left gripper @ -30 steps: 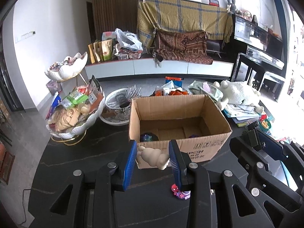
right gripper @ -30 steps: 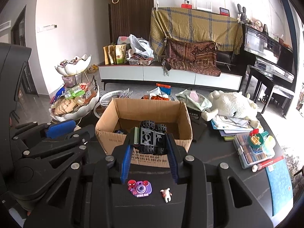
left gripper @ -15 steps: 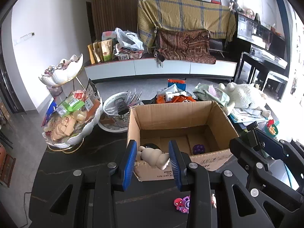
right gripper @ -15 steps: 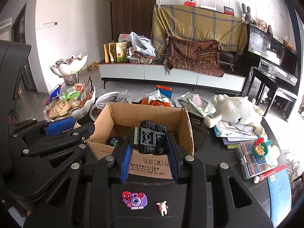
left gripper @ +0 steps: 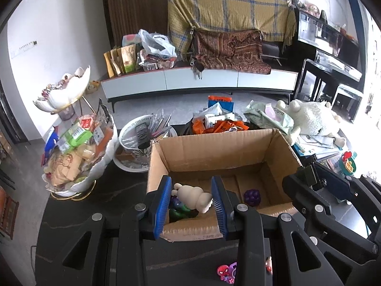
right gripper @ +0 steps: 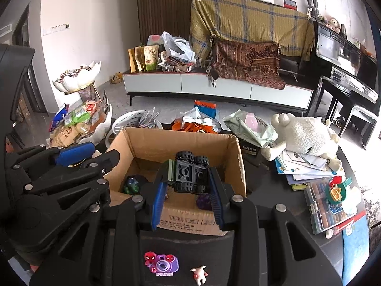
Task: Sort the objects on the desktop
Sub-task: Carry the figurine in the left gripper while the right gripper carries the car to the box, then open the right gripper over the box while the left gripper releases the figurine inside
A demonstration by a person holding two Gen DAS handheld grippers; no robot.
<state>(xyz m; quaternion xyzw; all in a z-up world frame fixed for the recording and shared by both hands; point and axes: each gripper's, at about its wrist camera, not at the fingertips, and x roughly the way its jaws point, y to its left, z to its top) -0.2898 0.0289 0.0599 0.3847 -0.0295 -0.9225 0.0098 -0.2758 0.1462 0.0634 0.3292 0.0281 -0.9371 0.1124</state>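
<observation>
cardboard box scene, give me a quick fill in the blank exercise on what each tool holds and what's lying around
1. The left tool holds a cream ____ over the box.
2. The right tool holds a black toy ____ with knobbly wheels.
3. A small ____ ball lies on the box floor.
4. Right of the box lies a white plush ____ on some books.

Missing words: figure; car; purple; sheep

Count: 1 cardboard box (right gripper: 234, 164), 2 toys held (1 cream figure (left gripper: 194, 199), 1 black wheeled car (right gripper: 190, 175)), 2 balls in box (1 purple (left gripper: 252, 196), 1 green (right gripper: 131, 186)), 2 small toys on table (1 camera charm (right gripper: 162, 263), 1 pig figurine (right gripper: 199, 274)), 1 plush sheep (right gripper: 307, 135).
</observation>
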